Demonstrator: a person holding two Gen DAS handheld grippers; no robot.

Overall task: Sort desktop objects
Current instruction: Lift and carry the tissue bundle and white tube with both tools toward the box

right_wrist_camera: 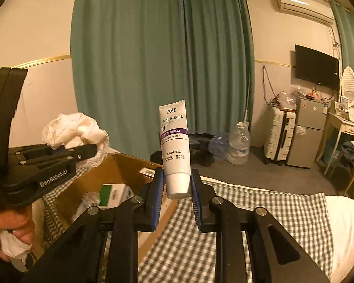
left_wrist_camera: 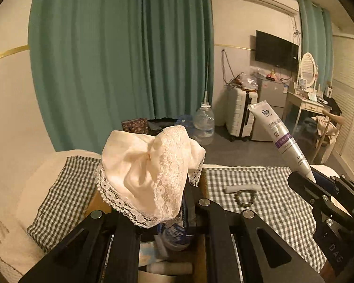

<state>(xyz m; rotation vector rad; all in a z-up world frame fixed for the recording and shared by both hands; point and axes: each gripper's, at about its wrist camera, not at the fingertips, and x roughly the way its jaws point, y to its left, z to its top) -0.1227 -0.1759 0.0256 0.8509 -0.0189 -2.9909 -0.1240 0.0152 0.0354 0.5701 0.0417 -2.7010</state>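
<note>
Left gripper (left_wrist_camera: 167,200) clamps a cloth (left_wrist_camera: 148,174); right gripper (right_wrist_camera: 177,188) pinches a tube (right_wrist_camera: 175,151). Lower both over the box (right_wrist_camera: 120,165) before letting go.

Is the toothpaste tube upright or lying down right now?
Upright: the toothpaste tube stands cap-down, crimped end up, clamped between the right gripper fingers above the checked cloth.

Checkered bed (left_wrist_camera: 266,202): bracelet (left_wrist_camera: 245,199), box (right_wrist_camera: 120,167).

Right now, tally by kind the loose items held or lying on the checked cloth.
Toothpaste tube, held by the right gripper: 1
Lace-trimmed cloth, held by the left gripper: 1
Bead bracelet: 1
White stick-shaped item: 1
Total: 4
</note>
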